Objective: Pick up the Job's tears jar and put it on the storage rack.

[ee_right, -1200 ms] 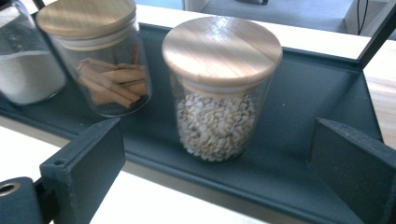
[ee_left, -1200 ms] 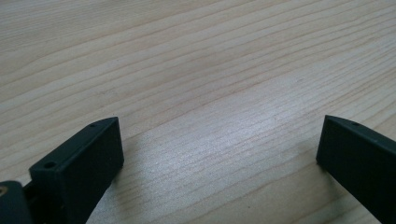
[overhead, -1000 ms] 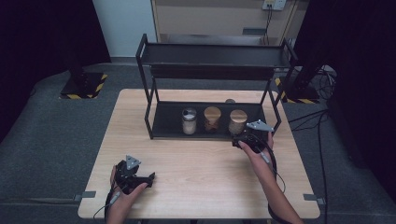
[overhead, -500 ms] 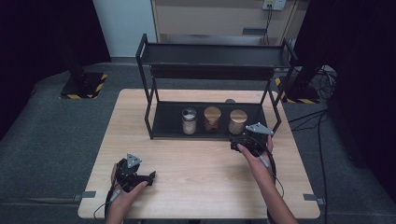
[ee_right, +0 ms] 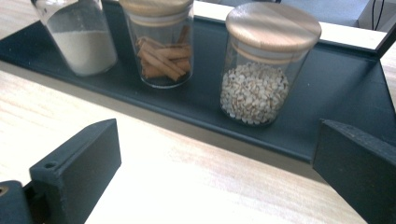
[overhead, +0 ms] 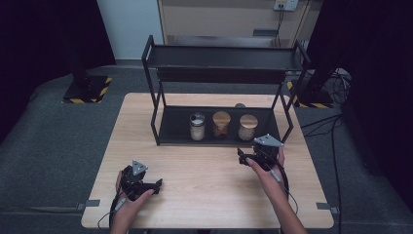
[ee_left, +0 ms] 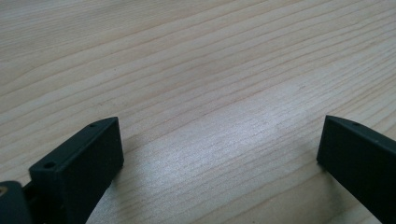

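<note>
Three glass jars stand in a row on the lower tier of a black rack (overhead: 173,127): a white-powder jar (overhead: 197,126) (ee_right: 81,39), a cinnamon-stick jar (overhead: 220,124) (ee_right: 161,51) and a grain jar (overhead: 248,126) (ee_right: 259,79), the last two with wooden lids. Just in front of the tier (ee_right: 336,88), my right gripper (overhead: 246,155) (ee_right: 215,172) faces the grain jar. Its jaws have just been opening, and nothing is between them. My left gripper (overhead: 155,185) (ee_left: 219,158) rests open over bare wood near the table's front left.
The wooden table (overhead: 204,195) carries the rack across its far half. A small dark round thing (overhead: 239,105) lies behind the rack. Striped stand bases (overhead: 85,90) and cables (overhead: 336,122) sit on the grey floor around the table.
My right gripper has drawn back a little from the rack toward the near edge. The jars and my left gripper have stayed put.
</note>
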`<state>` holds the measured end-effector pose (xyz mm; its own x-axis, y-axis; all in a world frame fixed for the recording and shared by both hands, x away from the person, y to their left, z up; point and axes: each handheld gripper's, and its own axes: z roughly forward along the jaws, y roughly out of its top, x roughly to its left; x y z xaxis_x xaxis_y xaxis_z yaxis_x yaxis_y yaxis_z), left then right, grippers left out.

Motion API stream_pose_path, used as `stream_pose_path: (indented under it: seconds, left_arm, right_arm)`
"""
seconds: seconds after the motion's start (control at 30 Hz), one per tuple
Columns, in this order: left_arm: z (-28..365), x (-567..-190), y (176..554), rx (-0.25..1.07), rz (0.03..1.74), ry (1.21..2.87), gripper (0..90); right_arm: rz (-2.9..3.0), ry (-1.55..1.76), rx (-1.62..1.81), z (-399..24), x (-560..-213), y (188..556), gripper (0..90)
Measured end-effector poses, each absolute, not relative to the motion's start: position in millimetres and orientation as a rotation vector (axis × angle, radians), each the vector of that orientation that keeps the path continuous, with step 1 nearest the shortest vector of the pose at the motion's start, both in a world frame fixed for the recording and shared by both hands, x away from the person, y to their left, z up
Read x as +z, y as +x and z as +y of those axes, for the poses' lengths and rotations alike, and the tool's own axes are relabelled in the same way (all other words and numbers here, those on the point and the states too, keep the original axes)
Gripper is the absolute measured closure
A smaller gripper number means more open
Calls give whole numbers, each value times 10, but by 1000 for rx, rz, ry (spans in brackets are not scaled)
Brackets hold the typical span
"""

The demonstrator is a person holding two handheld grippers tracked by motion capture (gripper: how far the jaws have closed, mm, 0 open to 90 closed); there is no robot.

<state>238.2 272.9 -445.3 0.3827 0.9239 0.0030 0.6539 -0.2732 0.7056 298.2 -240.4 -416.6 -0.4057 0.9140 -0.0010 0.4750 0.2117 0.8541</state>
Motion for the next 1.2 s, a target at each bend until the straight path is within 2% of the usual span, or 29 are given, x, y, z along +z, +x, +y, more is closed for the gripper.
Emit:
stream_pose_path:
  seconds: [0.67, 1.2]
  left_arm:
    - [2729, -4453, 2382, 562, 1351, 2024, 0]
    - [2728, -4454, 2381, 562, 1351, 2024, 0]
  right_arm:
    - [1993, 1283, 1151, -2668, -4299, 2623, 17]
    - [2030, 1250, 1145, -2707, -4369, 2433, 18]
